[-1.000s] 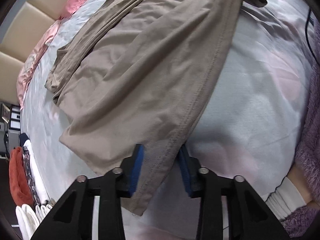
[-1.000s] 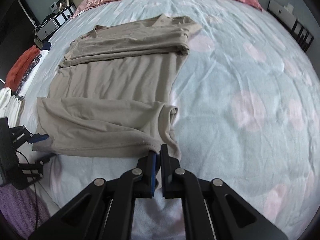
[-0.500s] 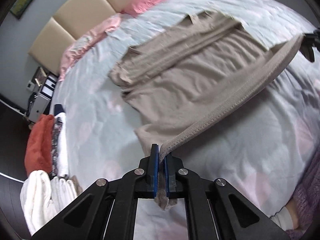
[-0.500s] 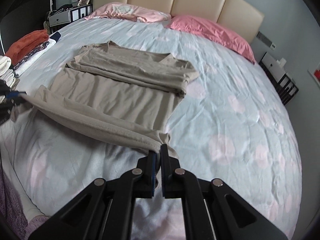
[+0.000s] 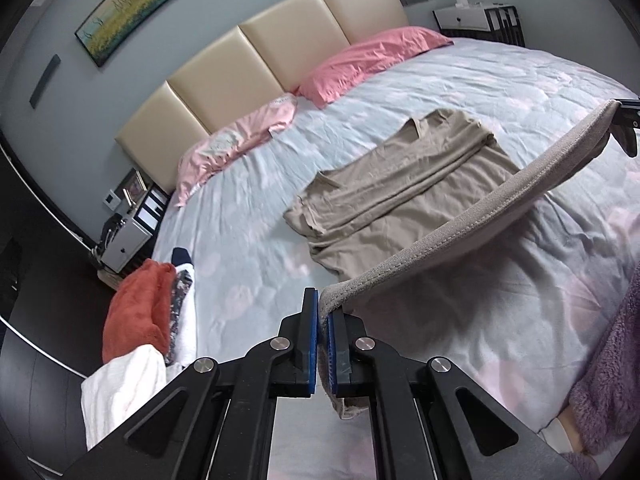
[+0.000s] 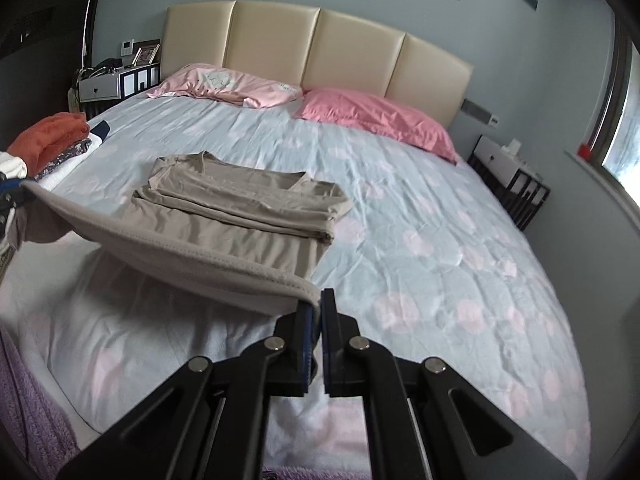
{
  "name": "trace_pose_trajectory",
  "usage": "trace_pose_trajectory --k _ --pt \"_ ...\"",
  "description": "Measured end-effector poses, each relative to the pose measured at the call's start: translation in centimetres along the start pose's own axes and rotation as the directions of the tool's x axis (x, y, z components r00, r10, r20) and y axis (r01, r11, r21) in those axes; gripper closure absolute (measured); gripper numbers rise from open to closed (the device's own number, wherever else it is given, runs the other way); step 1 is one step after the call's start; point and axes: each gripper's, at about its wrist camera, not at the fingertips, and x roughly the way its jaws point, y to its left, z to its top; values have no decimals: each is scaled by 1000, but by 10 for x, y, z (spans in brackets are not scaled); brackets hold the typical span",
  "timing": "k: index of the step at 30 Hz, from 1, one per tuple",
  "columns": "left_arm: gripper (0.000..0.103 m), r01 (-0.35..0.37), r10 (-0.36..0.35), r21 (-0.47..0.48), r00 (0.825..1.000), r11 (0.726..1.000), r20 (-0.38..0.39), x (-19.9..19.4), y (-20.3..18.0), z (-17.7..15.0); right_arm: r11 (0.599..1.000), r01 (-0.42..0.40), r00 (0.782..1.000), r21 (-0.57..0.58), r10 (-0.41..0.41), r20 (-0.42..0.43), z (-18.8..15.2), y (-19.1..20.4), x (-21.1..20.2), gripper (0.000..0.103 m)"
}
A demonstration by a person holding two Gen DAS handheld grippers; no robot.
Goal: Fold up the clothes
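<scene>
Both hand-held grippers (clamped) have raised the shirt (image 5: 404, 216) hem higher.

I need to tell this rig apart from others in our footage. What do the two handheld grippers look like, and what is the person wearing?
Both the left gripper and right gripper are black, with angular linkage arms joined by round silver pivot bolts. Their two flat fingers carry blue pads on the inner faces. No cables or markings show. The person wears a fuzzy purple garment with a white ribbed cuff beneath.
</scene>
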Motion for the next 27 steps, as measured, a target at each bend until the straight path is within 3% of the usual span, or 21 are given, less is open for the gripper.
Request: trace_pose_trajectory --k 16,27 --pt "99 -20 16 27 992 999 128 -78 11 -18 995 82 995 -56 -78 60 -15 10 -73 100" --pt "99 -2 -4 39 988 999 157 -119 11 -33 988 109 992 -106 -101 77 -34 17 -123 100"
